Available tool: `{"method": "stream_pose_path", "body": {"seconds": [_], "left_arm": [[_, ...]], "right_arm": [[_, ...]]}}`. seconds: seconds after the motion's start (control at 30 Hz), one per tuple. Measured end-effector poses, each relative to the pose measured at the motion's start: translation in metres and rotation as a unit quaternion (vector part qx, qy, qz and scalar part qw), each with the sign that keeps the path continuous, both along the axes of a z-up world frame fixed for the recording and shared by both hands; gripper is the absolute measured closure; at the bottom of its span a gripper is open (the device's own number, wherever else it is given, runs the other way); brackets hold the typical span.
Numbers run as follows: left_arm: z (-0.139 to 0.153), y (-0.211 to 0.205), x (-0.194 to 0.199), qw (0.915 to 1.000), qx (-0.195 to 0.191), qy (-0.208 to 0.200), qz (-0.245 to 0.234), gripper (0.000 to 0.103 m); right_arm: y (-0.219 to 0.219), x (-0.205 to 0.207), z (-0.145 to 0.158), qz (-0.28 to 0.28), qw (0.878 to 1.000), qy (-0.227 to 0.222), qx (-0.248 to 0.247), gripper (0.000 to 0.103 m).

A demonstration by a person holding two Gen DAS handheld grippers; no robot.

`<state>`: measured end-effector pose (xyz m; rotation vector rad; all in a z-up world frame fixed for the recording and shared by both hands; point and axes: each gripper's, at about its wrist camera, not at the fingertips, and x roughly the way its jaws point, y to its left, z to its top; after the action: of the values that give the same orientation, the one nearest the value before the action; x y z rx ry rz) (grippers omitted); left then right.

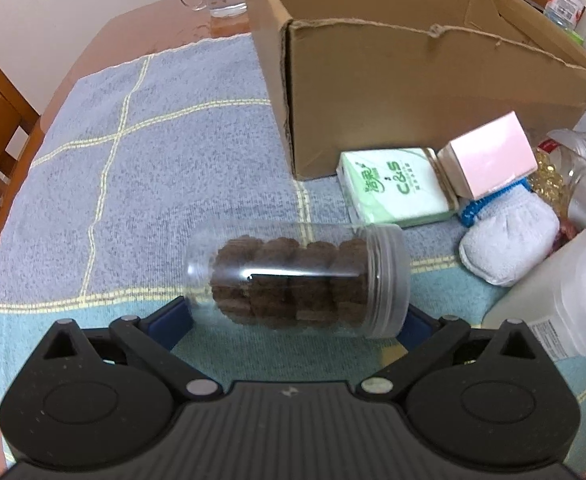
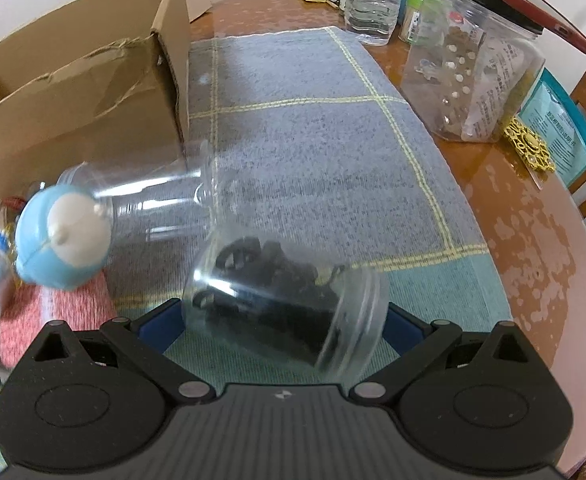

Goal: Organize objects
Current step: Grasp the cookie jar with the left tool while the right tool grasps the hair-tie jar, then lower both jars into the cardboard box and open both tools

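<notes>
One clear plastic jar [image 1: 297, 278] of brown ridged biscuits lies sideways on the blue checked cloth [image 1: 141, 152], screw lid to the right, between the wide-spread blue pads of the left gripper [image 1: 293, 320], apparently ungripped; the right gripper [image 2: 283, 322] angles steeply down, its pads flanking a second, rounder clear jar [image 2: 285, 304] of dark pieces; whether they press, I cannot tell; one torn cardboard box [image 1: 413, 80] stands behind.

Left tool [image 1: 293, 320]: matte black housing, ribbed centre plate with a small pale mark, two round discs at the sides, silver pivot pins, triangular cut-outs, angled black link arms, blue fingers [image 1: 173, 322]. Right tool [image 2: 283, 326]: the same black body, silver pins, blue fingers [image 2: 159, 330].
</notes>
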<state>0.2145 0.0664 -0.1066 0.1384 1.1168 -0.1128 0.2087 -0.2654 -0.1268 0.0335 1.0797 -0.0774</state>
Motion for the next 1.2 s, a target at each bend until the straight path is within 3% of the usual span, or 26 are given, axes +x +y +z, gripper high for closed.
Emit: {"method": "stream_pose_path", "body": {"seconds": [0.3, 0.67, 0.77, 1.03, 1.2], "left_arm": [[0.004, -0.008, 0.011, 0.9997, 0.007, -0.014, -0.018, 0.001], [0.008, -0.010, 0.016, 0.9993, 0.010, -0.022, -0.030, 0.010], [0.011, -0.009, 0.017, 0.9992, 0.009, -0.021, -0.033, 0.009], [0.025, -0.009, 0.012, 0.9983, 0.003, -0.021, -0.054, 0.009], [0.043, -0.007, 0.008, 0.9969, 0.010, -0.020, -0.075, 0.009]], "right_arm": [[-0.007, 0.008, 0.001, -0.028, 1.000, 0.008, 0.003, 0.000], [-0.006, 0.004, 0.009, -0.036, 0.999, 0.005, 0.017, 0.001], [-0.006, 0.006, 0.010, -0.038, 0.999, 0.009, 0.013, 0.013], [-0.004, 0.004, 0.017, -0.020, 1.000, 0.017, 0.008, 0.019], [-0.002, 0.003, 0.036, 0.025, 1.000, 0.008, -0.007, 0.019]]}}
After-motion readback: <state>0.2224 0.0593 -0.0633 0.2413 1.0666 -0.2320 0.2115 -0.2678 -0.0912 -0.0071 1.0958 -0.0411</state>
